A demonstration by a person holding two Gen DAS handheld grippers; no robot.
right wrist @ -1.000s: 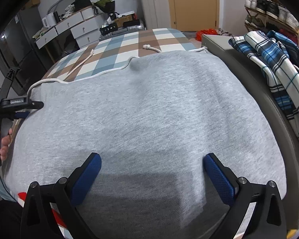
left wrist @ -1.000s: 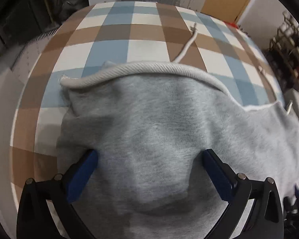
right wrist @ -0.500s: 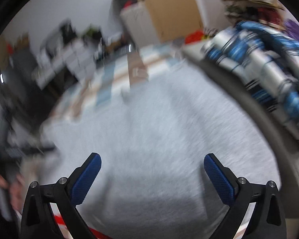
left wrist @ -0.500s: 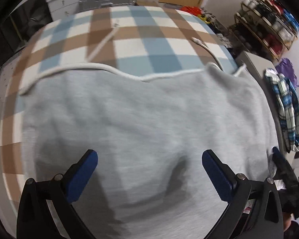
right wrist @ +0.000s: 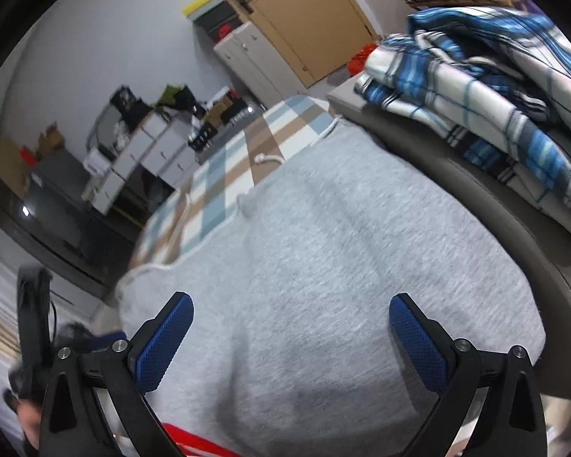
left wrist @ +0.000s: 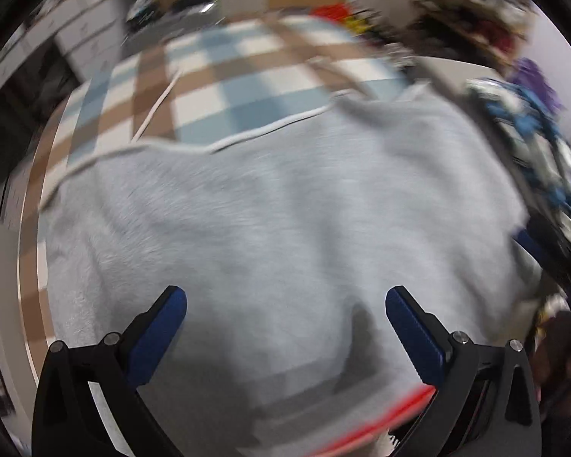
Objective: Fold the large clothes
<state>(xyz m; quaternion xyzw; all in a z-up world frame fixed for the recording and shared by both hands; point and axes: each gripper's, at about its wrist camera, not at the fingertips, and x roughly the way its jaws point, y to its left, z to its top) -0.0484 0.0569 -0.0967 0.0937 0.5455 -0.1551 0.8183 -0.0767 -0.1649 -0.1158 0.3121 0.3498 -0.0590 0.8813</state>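
A large grey sweatshirt [left wrist: 285,221] lies spread flat on a checked blue, brown and white cloth [left wrist: 247,87], its white-trimmed edge [left wrist: 270,129] toward the far side. My left gripper [left wrist: 285,320] hovers open above its near part, holding nothing. The same grey sweatshirt [right wrist: 323,266] fills the right wrist view, where my right gripper [right wrist: 291,327] is also open and empty above it. The left gripper's black frame [right wrist: 32,320], held by a hand, shows at the lower left there. The left wrist view is blurred by motion.
A folded blue plaid garment [right wrist: 487,76] rests on a grey seat [right wrist: 514,205] right of the sweatshirt. White drawers [right wrist: 152,152], a cabinet [right wrist: 247,61] and a wooden door [right wrist: 304,11] stand beyond the checked cloth [right wrist: 224,190]. A white cord [left wrist: 156,106] lies on the cloth.
Both cameras have swung. The left view turned rightward toward the plaid garment; the right view rolled and drew closer over the sweatshirt. Both grippers stayed open and the sweatshirt lies unmoved.
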